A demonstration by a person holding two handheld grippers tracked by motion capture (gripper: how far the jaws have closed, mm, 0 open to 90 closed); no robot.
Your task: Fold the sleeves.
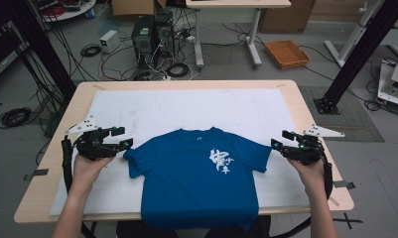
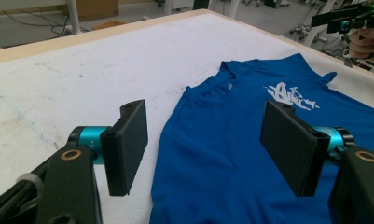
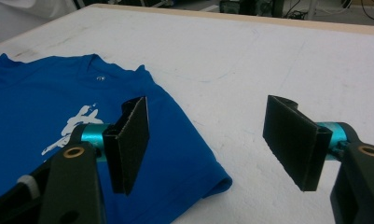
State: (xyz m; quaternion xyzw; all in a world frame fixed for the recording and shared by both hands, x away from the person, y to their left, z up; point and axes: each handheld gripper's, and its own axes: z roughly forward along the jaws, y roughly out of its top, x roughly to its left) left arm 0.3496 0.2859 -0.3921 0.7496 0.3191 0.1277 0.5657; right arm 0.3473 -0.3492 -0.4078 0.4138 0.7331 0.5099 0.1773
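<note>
The room is a cluttered lab: grey floor, computer towers point(image 1: 151, 32) and loose cables beyond the bench, an orange tray point(image 1: 287, 53) on the floor, black frame posts at both sides. The bench point(image 1: 52, 163) is pale wood, covered almost to its edges by a scuffed white mat point(image 1: 186, 106).

On the mat lies a blue T-shirt point(image 1: 196, 183), flat and face up, collar toward the far side and hem hanging over the near edge, so its long axis runs away from the person. A white print point(image 1: 220, 161) sits on the chest, toward the person's right. The sleeves spread out sideways, one toward each hand.

The left gripper point(image 1: 118, 140) is at the left sleeve tip, fingers point(image 2: 127, 144) spread apart with nothing between them; in the left gripper view the sleeve and shoulder lie ahead and below the gap. The right gripper point(image 1: 280, 140) is at the right sleeve, fingers point(image 3: 128, 142) likewise released; in the right gripper view the sleeve hem lies under the left finger, bare mat under the other. Whether either finger touches cloth is hard to tell from these angles.

Both hands look equally near, so a two-handed pinch at the sleeves seems the likely next move, each gripper closing inward.
</note>
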